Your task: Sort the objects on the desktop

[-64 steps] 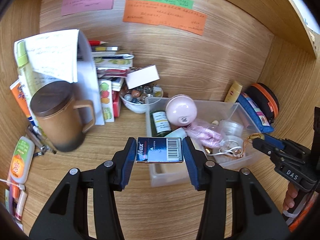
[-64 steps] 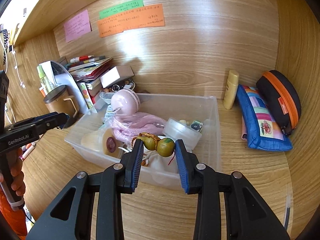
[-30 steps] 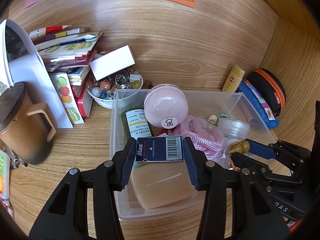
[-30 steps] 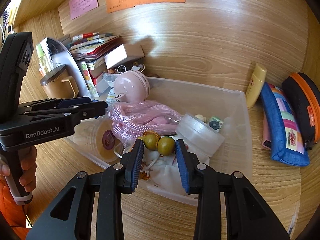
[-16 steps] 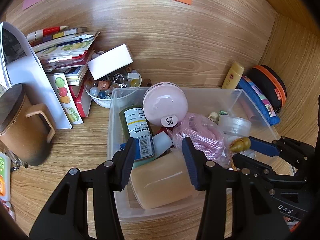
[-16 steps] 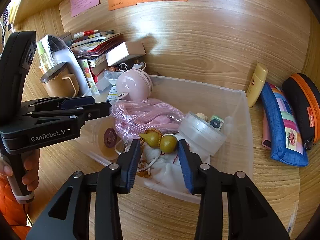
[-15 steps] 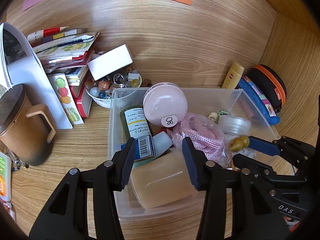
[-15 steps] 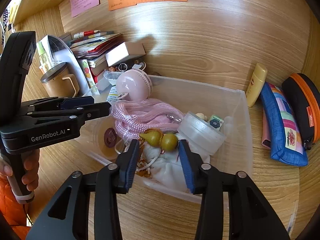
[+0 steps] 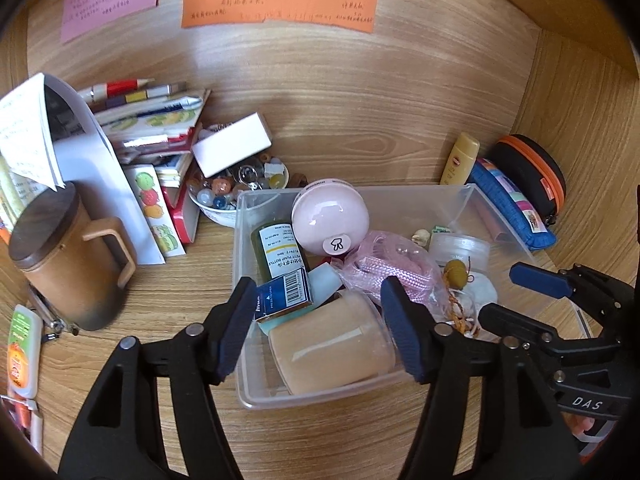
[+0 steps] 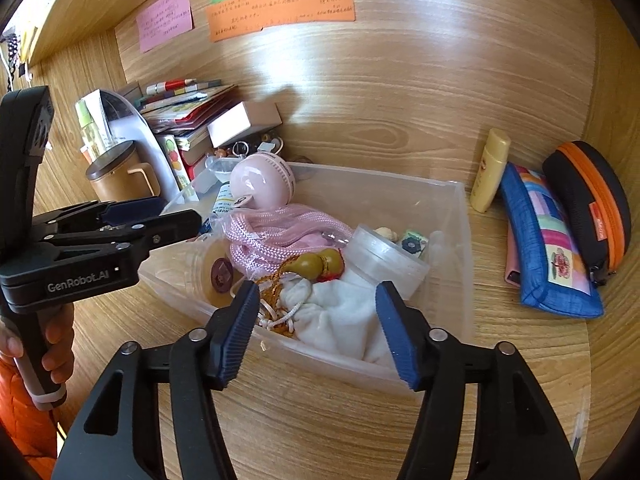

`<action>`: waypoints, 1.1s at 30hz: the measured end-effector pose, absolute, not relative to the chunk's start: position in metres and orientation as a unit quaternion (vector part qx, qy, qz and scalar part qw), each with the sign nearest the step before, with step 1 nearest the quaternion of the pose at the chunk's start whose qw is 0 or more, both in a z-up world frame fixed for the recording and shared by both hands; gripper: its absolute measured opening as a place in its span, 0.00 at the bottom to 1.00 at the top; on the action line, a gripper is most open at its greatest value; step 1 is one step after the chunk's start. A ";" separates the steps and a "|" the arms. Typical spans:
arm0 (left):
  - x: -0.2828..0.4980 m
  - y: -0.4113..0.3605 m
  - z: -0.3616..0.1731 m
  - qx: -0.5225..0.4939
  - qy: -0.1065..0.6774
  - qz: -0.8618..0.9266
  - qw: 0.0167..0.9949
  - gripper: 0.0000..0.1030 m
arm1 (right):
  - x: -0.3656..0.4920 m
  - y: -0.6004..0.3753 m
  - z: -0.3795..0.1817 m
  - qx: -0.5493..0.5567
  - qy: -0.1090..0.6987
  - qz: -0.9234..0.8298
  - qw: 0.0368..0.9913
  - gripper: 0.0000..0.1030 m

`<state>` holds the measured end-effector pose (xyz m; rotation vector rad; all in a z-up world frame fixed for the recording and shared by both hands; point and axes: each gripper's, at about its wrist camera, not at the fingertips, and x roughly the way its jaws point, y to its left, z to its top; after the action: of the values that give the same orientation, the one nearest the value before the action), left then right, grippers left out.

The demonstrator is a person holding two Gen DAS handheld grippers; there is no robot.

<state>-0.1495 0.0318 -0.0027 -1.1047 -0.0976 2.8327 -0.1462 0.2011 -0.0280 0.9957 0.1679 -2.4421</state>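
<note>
Two grippers hover over the clear plastic bin (image 9: 472,196), their jaws having just been opening; the left gripper (image 9: 320,322) and right gripper (image 10: 316,322) both stand apart, empty. Within the bin lie the blue staple box (image 9: 285,294), probably light, rigid and best pinched across its flat sides, and the gourd charm (image 10: 318,265), likely smooth and slippery; take its narrow waist. Only the right wrist view shows a hand (image 10: 56,338).

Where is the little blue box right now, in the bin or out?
In. The blue box lies inside the clear bin, tilted against the green bottle, free of the open left hand-held gripper.
</note>
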 end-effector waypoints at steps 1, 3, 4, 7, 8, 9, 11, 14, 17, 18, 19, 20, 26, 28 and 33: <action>-0.147 0.032 -0.001 -0.360 -0.030 0.931 0.048 0.67 | -0.145 0.202 -0.026 0.362 0.061 -0.897 0.245 0.58; -0.142 0.033 0.003 -0.353 -0.025 0.934 0.043 0.70 | -0.142 0.205 -0.023 0.357 0.060 -0.900 0.241 0.61; -0.139 0.034 0.005 -0.349 -0.023 0.936 0.041 0.71 | -0.140 0.206 -0.022 0.355 0.060 -0.901 0.240 0.61; -0.130 0.035 0.009 -0.342 -0.021 0.939 0.039 0.74 | -0.134 0.210 -0.017 0.347 0.059 -0.906 0.234 0.67; -0.128 0.036 0.010 -0.341 -0.020 0.939 0.039 0.77 | -0.131 0.211 -0.015 0.343 0.059 -0.908 0.233 0.70; -0.125 0.036 0.012 -0.338 -0.020 0.940 0.038 0.79 | -0.129 0.212 -0.013 0.341 0.058 -0.909 0.232 0.71; -0.119 0.037 0.016 -0.332 -0.018 0.943 0.035 0.87 | -0.124 0.215 -0.009 0.334 0.059 -0.913 0.227 0.74; -0.108 0.039 0.021 -0.321 -0.012 0.947 0.026 0.90 | -0.116 0.218 -0.004 0.326 0.060 -0.917 0.223 0.79; -0.096 0.042 0.026 -0.311 -0.007 0.950 0.021 0.93 | -0.105 0.223 0.002 0.312 0.061 -0.922 0.220 0.80; -0.094 0.042 0.026 -0.309 -0.005 0.951 0.020 0.93 | -0.102 0.224 0.004 0.310 0.061 -0.923 0.219 0.81; -0.091 0.043 0.027 -0.307 -0.004 0.951 0.018 0.93 | -0.100 0.226 0.006 0.307 0.061 -0.925 0.217 0.81; -0.087 0.044 0.028 -0.305 0.000 0.952 0.015 0.93 | -0.096 0.227 0.007 0.303 0.061 -0.927 0.214 0.82; -0.068 0.050 0.033 -0.291 0.016 0.957 0.005 0.94 | -0.078 0.236 0.015 0.285 0.061 -0.936 0.198 0.85; -0.063 0.051 0.035 -0.285 0.018 0.958 0.005 0.94 | -0.074 0.238 0.016 0.280 0.063 -0.938 0.192 0.85; -0.051 0.052 0.041 -0.268 0.017 0.963 -0.003 0.94 | -0.062 0.242 0.021 0.264 0.059 -0.945 0.182 0.91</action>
<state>-0.0511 0.0515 0.0406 -0.8431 0.0539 3.0322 -0.0619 0.2421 0.0206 0.7454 0.1662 -2.6678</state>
